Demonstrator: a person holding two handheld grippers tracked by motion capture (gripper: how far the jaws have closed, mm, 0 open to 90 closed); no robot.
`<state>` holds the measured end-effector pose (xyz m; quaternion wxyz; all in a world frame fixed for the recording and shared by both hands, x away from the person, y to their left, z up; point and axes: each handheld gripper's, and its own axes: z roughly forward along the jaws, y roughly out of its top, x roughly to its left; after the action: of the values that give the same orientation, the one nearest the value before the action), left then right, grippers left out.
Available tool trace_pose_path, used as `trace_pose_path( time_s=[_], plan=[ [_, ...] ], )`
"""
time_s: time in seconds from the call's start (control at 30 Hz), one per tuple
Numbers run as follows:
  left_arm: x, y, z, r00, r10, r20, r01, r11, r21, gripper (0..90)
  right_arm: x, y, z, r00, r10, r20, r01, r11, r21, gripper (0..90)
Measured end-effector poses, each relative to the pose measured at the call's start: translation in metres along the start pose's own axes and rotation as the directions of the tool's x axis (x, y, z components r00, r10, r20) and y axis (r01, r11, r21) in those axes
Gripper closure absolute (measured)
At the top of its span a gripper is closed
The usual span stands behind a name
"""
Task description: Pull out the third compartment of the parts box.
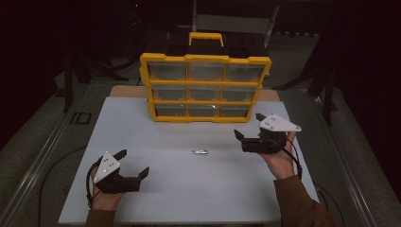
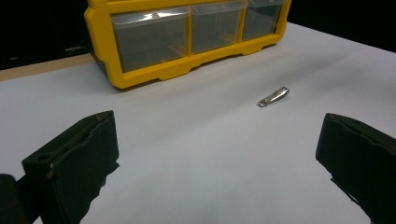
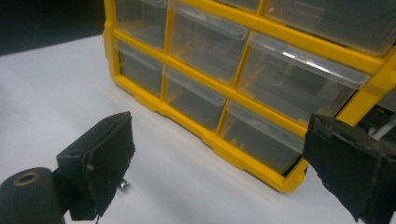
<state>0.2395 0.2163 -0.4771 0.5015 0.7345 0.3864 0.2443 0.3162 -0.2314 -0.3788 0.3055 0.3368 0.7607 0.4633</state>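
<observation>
A small metal nail clipper point(image 1: 199, 152) point(image 2: 273, 96) lies flat on the white board point(image 1: 142, 137), in front of a yellow organizer point(image 1: 205, 59) point(image 2: 154, 77) point(image 3: 233, 95) with clear drawers, all pushed in. My left gripper point(image 1: 135, 162) point(image 2: 218, 140) is open at the near left, with the clipper ahead and to its right. My right gripper point(image 1: 247, 125) point(image 3: 219, 128) is open by the organizer's lower right corner, facing its drawers. A bit of metal point(image 3: 123, 185) peeks from behind its left jaw. Both hold nothing.
The organizer has a yellow carry handle point(image 1: 206, 38) on top and stands at the board's far edge. Cables point(image 1: 88, 187) trail from both grippers. Dark floor and stand legs point(image 1: 71, 80) surround the table.
</observation>
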Motion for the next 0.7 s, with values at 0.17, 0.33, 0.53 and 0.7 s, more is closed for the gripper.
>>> trace_pose_path(
  time_s=[0.17, 0.33, 0.53, 0.7],
  plan=[
    [0.0, 0.0, 0.0, 1.0, 0.0, -0.001, 0.0, 1.0, -0.001, 0.1, -0.007, 0.006, 0.005, 0.9998, 0.005, 0.017, -0.005, 1.0, -0.005, 8.6],
    [0.0, 0.0, 0.0, 1.0, -0.004, -0.001, 0.004, 1.0, -0.002, 0.1, -0.011, 0.015, 0.011, 0.9995, -0.009, 0.032, 0.009, 1.0, -0.01, 8.6],
    [0.0, -0.001, 0.001, 1.0, 0.0, 0.001, 0.0, 1.0, 0.001, 0.1, -0.015, 0.028, 0.022, 0.9972, -0.041, 0.063, 0.042, 0.999, -0.011, 8.7],
    [0.0, -0.001, 0.0, 1.0, -0.003, 0.001, 0.003, 1.0, -0.002, 0.1, -0.019, 0.034, 0.031, 0.9952, -0.051, 0.084, 0.051, 0.999, -0.002, 8.7]
  ],
)
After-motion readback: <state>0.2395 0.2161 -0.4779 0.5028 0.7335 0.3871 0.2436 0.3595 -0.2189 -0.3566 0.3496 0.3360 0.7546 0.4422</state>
